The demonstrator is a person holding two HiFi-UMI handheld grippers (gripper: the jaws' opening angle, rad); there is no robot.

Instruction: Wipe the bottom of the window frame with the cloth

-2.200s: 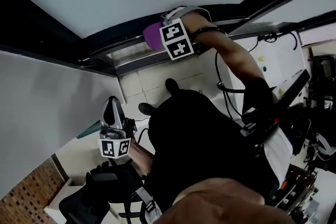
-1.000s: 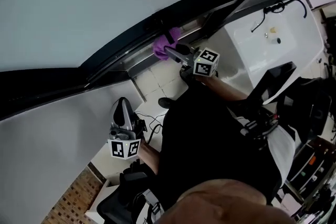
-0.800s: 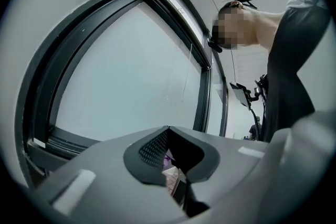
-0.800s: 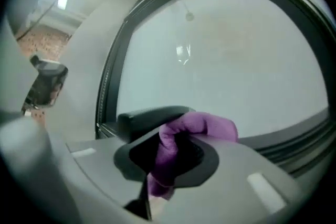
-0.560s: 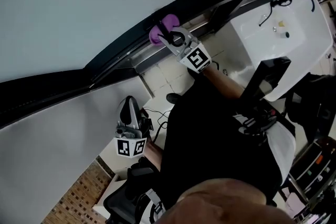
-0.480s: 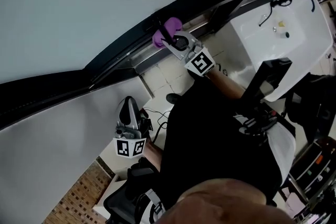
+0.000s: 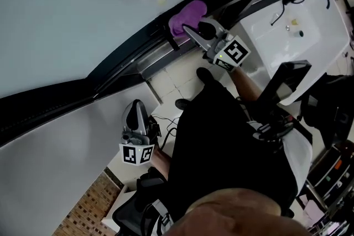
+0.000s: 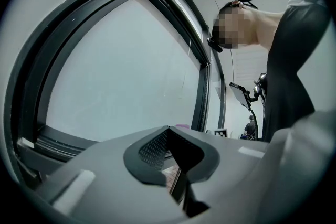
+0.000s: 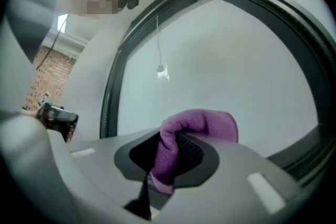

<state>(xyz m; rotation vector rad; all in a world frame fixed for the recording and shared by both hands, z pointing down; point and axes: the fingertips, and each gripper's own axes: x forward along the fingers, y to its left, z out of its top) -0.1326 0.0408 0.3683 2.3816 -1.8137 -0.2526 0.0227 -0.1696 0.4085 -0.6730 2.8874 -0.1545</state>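
A purple cloth (image 7: 186, 15) is pressed on the dark bottom rail of the window frame (image 7: 133, 47), under the pale glass. My right gripper (image 7: 191, 32) is shut on the cloth; in the right gripper view the cloth (image 9: 197, 128) bulges out from between the jaws of the right gripper (image 9: 168, 162). My left gripper (image 7: 134, 119) hangs low beside the person's body, well below the frame, jaws shut with nothing between them. In the left gripper view the left gripper (image 8: 170, 152) points at the window, and the dark frame (image 8: 52, 141) curves round the glass.
A grey wall panel (image 7: 50, 157) runs under the frame at left. A white table (image 7: 287, 30) with a cable and small bits lies at upper right. A dark monitor (image 7: 282, 83) and equipment stand at right. Brick floor (image 7: 88, 213) shows at lower left.
My right gripper has slid the purple cloth to the right along the bottom rail. The left gripper has stayed where it was.
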